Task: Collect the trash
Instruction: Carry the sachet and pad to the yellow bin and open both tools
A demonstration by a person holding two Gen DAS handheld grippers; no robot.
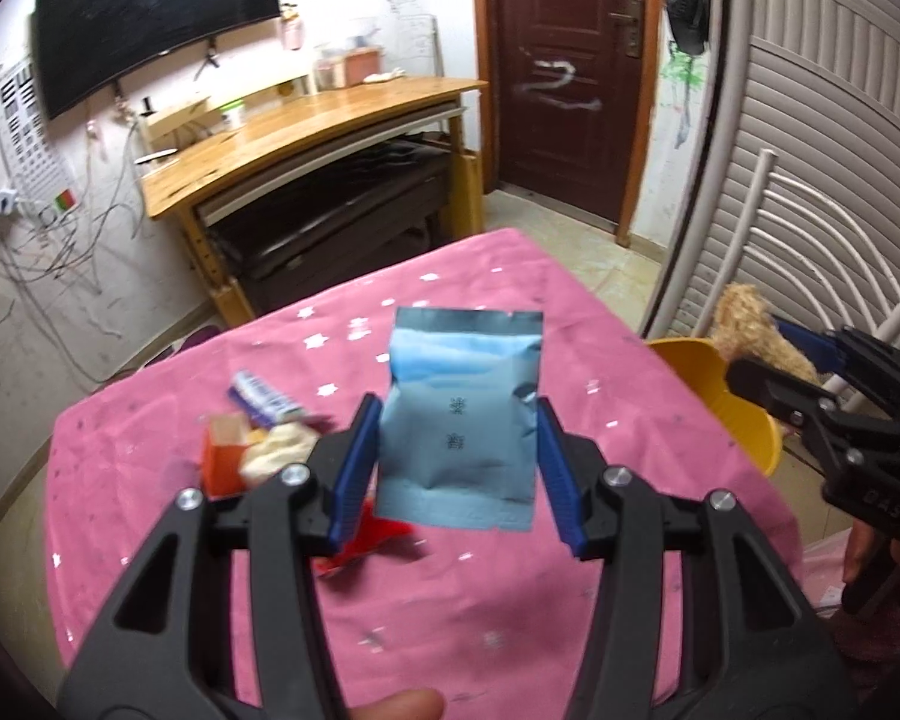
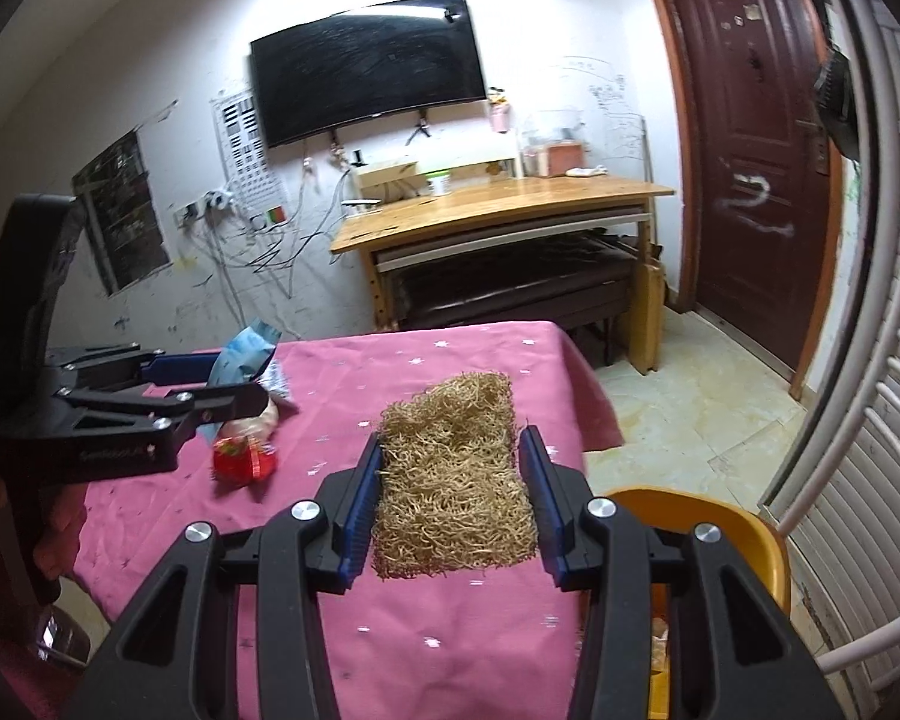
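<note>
Glossy foil pouch [image 1: 457, 420], rough fibrous pad [image 2: 455, 480], matt pink cloth [image 1: 510, 600], smooth yellow plastic bin [image 2: 720, 522].

We note a scribbled white wall [image 2: 168, 60] carrying a dark television [image 2: 369, 69] above a wooden desk [image 2: 498, 204]. A dark red door [image 2: 750, 150] stands right; pale floor tiles [image 2: 690, 402] adjoin the pink star-print tablecloth [image 2: 450, 354].
</note>
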